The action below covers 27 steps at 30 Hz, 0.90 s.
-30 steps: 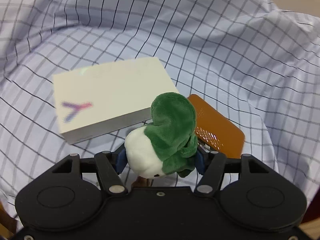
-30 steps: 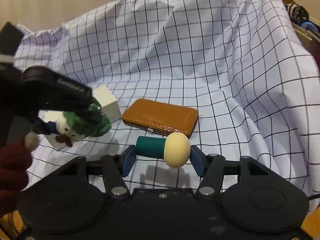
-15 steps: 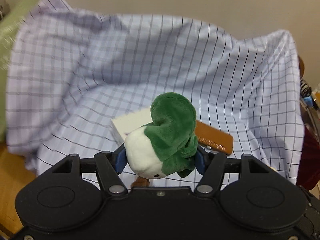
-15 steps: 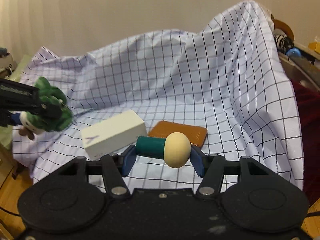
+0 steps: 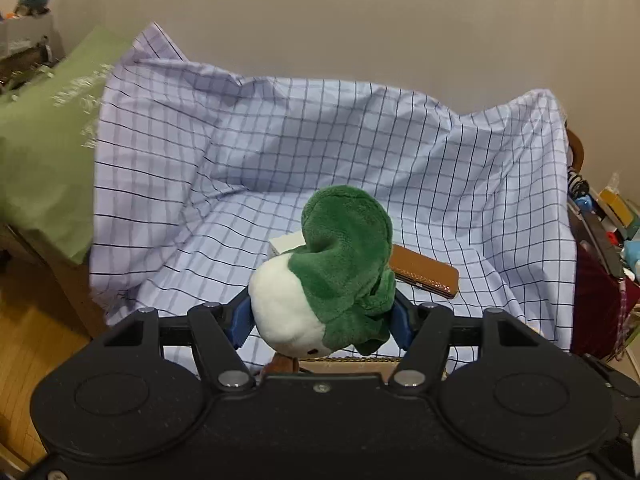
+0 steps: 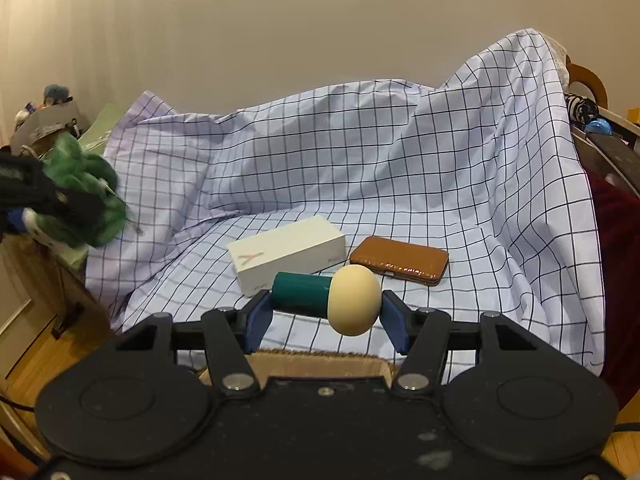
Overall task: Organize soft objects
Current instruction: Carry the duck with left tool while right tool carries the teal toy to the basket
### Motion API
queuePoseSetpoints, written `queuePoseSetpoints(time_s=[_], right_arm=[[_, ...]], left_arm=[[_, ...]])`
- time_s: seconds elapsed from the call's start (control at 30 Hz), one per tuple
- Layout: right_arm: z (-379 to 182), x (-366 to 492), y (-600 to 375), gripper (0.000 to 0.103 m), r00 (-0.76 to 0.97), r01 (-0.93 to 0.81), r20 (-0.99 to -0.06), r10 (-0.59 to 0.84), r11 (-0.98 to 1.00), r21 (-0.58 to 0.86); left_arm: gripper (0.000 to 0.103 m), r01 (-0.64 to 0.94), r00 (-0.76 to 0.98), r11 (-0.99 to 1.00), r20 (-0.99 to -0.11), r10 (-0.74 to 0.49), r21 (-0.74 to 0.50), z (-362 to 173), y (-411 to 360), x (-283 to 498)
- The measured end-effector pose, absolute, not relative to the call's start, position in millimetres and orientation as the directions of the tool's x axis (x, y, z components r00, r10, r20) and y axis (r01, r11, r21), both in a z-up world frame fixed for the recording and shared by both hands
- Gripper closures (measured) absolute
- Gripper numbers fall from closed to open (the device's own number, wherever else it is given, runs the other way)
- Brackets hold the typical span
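From my left wrist camera, my left gripper (image 5: 322,320) is clamped on a green and white plush toy (image 5: 328,276), its blue pads (image 5: 239,320) pressed into both sides. The toy hangs above the near edge of a pale checked cloth (image 5: 280,160). Far behind it a white rectangular box (image 5: 285,245) peeks out, with a tan leather case (image 5: 426,274) to its right.

From my right wrist camera, my right gripper (image 6: 326,312) is clamped on a soft mushroom-shaped toy with a teal stem and cream cap (image 6: 332,298), lying crosswise between the jaws. The box (image 6: 288,254) and case (image 6: 400,266) rest on the cloth (image 6: 360,160) beyond. At far left, blurred, the plush (image 6: 80,200) sits in my other gripper.
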State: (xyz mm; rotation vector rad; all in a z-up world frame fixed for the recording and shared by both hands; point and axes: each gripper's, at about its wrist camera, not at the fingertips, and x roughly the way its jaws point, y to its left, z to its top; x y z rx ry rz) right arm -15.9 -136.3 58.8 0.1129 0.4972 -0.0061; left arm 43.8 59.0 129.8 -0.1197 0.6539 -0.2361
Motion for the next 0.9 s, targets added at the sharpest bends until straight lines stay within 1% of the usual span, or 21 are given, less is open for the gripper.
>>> queuePoseSetpoints(time_s=[0.07,0.13,0.3,0.57,0.6,0.67,0.8,0.83,0.87,0.9], right_arm=[[57,-22,-135,0.045,0.879,0.024,-0.476,0.031,0.994,0.110],[56,-27,-132,0.045,0.877,0.020,-0.479,0.041,0.992,0.121],[49,-29,-128,0.045,0.862,0.017,-0.504,0.049,0.992,0.126],[44,-25,-126,0.045,0.850,0.019,-0.524,0.053,0.991,0.131],[44,-24,-125,0.045,0.850,0.018,-0.524,0.053,0.991,0.131],[45,-24,-125,0.045,0.851,0.019,-0.523,0.054,0.991,0.134],[45,-24,-128,0.045,0.853,0.023,-0.519,0.055,0.989,0.144],[44,-23,-129,0.045,0.852,0.026,-0.521,0.054,0.989,0.145],[43,-24,-131,0.045,0.850,0.028,-0.524,0.052,0.989,0.145],[41,-23,-132,0.045,0.847,0.035,-0.529,0.047,0.989,0.145]], left_arm=[[0.042,0.163,0.787,0.969,-0.568,-0.240,-0.183,141,73,29],[0.042,0.148,0.806,0.977,-0.554,-0.209,-0.153,153,87,17],[0.042,0.053,0.858,0.999,-0.511,-0.041,0.010,170,110,-3],[0.042,-0.122,0.843,0.964,-0.488,0.225,0.235,192,156,-6],[0.042,-0.145,0.843,0.954,-0.471,0.258,0.262,199,161,-6],[0.042,-0.209,0.847,0.921,-0.411,0.339,0.329,213,169,-5],[0.042,-0.352,0.827,0.826,-0.267,0.495,0.440,228,173,9],[0.042,-0.369,0.822,0.817,-0.254,0.509,0.443,225,172,14],[0.042,-0.368,0.821,0.823,-0.264,0.506,0.433,219,170,19],[0.042,-0.343,0.825,0.843,-0.297,0.482,0.415,210,166,25]])
